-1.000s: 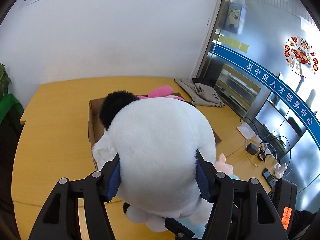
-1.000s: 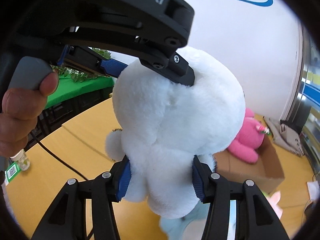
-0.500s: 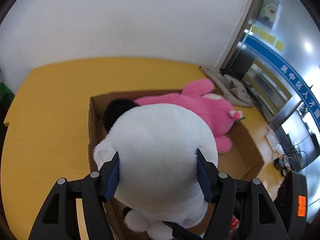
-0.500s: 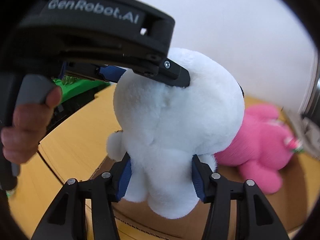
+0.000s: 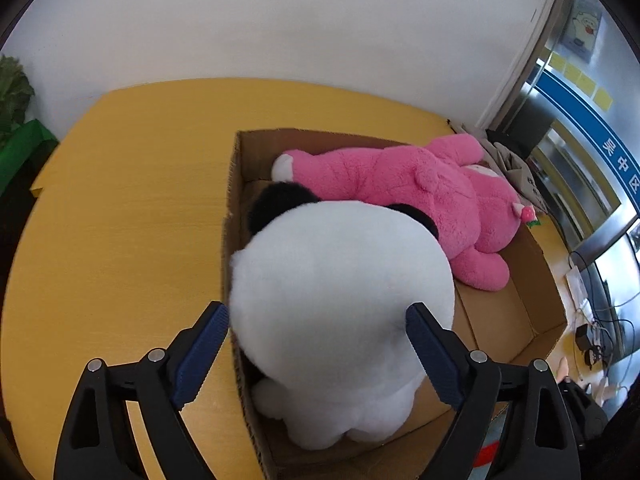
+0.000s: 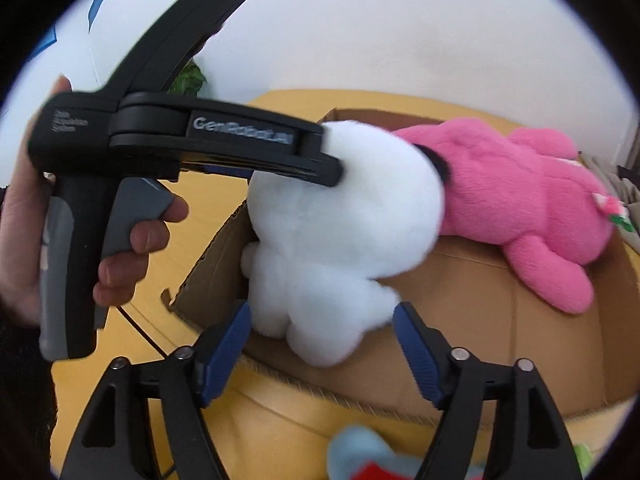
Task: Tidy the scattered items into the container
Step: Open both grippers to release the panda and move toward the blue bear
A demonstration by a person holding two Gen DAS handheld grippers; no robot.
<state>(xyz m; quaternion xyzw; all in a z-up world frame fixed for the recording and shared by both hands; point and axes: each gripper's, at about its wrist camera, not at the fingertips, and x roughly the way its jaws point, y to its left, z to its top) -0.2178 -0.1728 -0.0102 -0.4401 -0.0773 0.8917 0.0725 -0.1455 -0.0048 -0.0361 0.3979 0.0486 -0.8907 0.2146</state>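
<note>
A white plush toy (image 5: 340, 300) with black ears rests in the near left corner of an open cardboard box (image 5: 232, 184), against a pink plush toy (image 5: 420, 188) that lies along the far side. My left gripper (image 5: 316, 320) straddles its round head, jaws opening, the left pad clear of the fur. In the right wrist view my right gripper (image 6: 322, 316) straddles the white plush toy's (image 6: 340, 216) legs over the box wall (image 6: 480, 340), jaws opening, pads off the fur. A hand (image 6: 132, 248) holds the left tool's handle (image 6: 100, 220).
The box stands on a yellow table (image 5: 120, 200). A light blue plush (image 6: 360, 456) lies on the table in front of the box. A grey bag (image 5: 516, 168) lies behind it, cables and small gadgets (image 5: 592, 332) to its right, a plant (image 5: 16, 96) at far left.
Both grippers carried the white plush forward and down into the box beside the pink plush. Both pairs of jaws then spread and let go of it.
</note>
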